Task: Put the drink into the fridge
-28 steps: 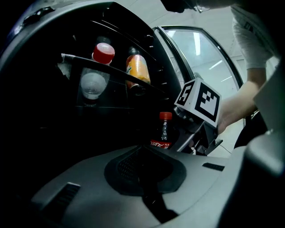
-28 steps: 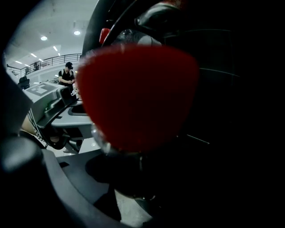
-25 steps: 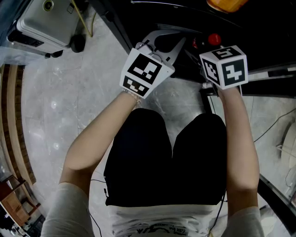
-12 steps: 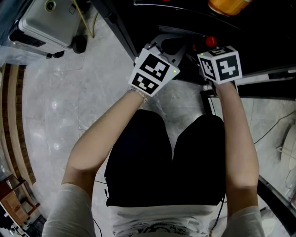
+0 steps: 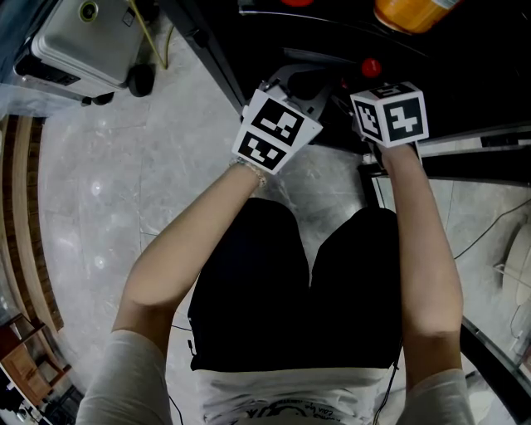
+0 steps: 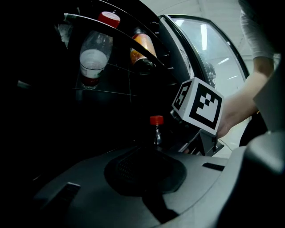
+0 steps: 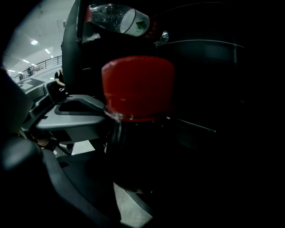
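**Head view.** A person is seen from above with both arms stretched toward a dark fridge [image 5: 481, 58] across the top of the frame. The left claw [image 5: 300, 83] is at upper centre and the right claw [image 5: 373, 83] is just to its right, each with a marker cube facing up. Only the red cap of the drink bottle [image 5: 371, 66] shows, just above the right claw's marker cube and inside the dark opening. An orange bottle [image 5: 411, 10] sits at the top edge. Grey marble floor [image 5: 99, 191] fills the left, with a white box [image 5: 79, 41] at upper left.

**Left gripper view.** The left claw's jaws are together, dark pads meeting at lower centre with nothing between them. Beyond them the drink bottle stands upright mid-frame, its red cap and neck visible and its lower part hidden behind the claw. The right claw's marker cube is just right of it. At upper left a wire shelf [image 6: 111, 91] carries a clear bottle [image 6: 93, 60] with a red cap, and the orange bottle is beside it. A glass door [image 6: 213, 49] is at upper right.

**Right gripper view.** It is very dark. The drink bottle fills the centre with its red cap and dark liquid. It sits between the right claw's jaws, which stand wide and grip it. The grey left claw is at the left edge, and the clear bottle is at the top.
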`<state>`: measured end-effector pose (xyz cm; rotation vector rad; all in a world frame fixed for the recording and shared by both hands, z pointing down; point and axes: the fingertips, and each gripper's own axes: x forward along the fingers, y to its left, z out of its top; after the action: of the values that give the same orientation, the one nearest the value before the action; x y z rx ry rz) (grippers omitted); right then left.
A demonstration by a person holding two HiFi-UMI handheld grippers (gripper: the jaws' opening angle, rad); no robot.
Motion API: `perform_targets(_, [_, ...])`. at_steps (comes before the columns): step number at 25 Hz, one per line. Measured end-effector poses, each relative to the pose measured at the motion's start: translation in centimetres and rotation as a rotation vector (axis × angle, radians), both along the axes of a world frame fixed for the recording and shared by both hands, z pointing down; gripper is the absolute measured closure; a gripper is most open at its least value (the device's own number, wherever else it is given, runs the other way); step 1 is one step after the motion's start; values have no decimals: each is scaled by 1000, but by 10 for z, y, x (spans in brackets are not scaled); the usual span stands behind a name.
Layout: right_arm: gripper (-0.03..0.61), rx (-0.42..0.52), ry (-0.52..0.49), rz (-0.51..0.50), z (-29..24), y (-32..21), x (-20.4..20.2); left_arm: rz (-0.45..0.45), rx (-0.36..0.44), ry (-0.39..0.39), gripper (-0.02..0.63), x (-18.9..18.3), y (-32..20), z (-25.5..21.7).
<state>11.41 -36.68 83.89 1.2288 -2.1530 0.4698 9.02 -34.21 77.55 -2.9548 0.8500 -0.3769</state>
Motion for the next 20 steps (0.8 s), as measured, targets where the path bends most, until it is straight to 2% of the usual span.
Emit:
perform_targets(12, [225, 41, -51, 42, -10, 0, 2, -3, 0, -11, 592, -3, 1, 0])
perform_targets(16, [199, 56, -53, 78, -18, 8, 7, 14, 9, -14, 592, -4, 7, -7])
perform_targets(20, [199, 83, -69, 95, -31, 19, 7, 38, 27, 4, 592, -5, 16, -23])
